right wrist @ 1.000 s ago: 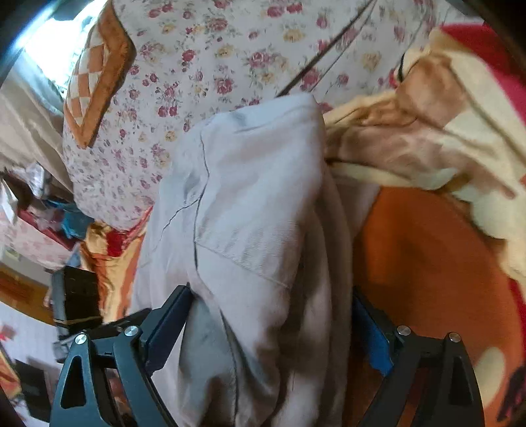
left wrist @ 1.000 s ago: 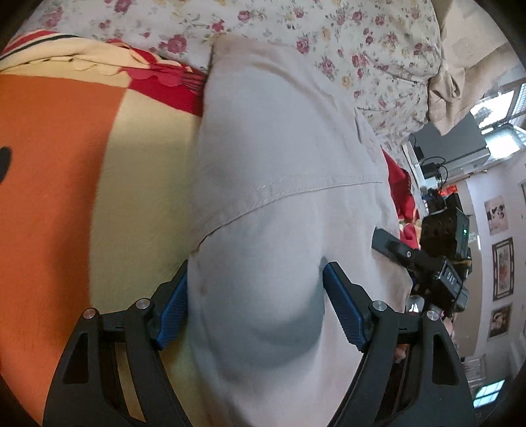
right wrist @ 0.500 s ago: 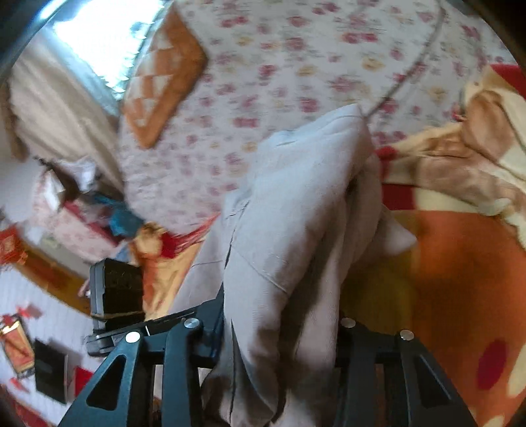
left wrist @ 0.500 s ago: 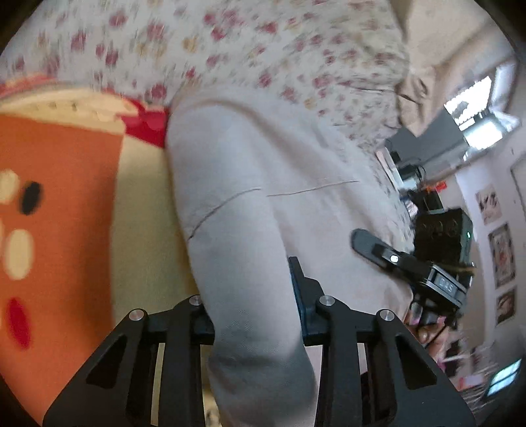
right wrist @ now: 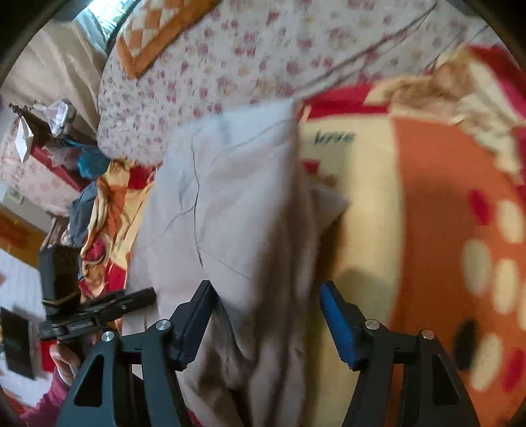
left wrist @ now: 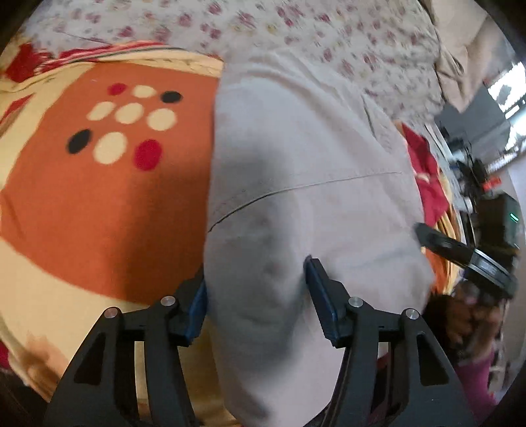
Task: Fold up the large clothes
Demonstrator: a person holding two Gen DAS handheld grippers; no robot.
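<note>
Two claws are mine, one in each hand, and both hang over a pale beige garment (left wrist: 296, 147) that lies in a folded length on the bed. From my left wrist, the orange and cream blanket (left wrist: 98, 197) with its cluster of spots sits far left, the garment runs down the middle on top of it, and the floral sheet (left wrist: 296, 26) crosses the top. My left claw (left wrist: 256, 272) has just been opening; the garment's near end bulges up between its blue pads and brushes both, but the jaws stand apart and I do not see them pinching it. At the right edge my other claw shows, blurred, just beside the garment's edge. From my right wrist, a hand (right wrist: 62, 358) in a dark red sleeve is low at the left, then the garment, then the blanket with a dark word printed on its cream part. My right claw (right wrist: 266, 285) has also just been opening: the gathered folds lie between its jaws against the left pad, while the right pad stands clear of the cloth. A checked orange pillow (right wrist: 157, 33) lies at the upper left.
</note>
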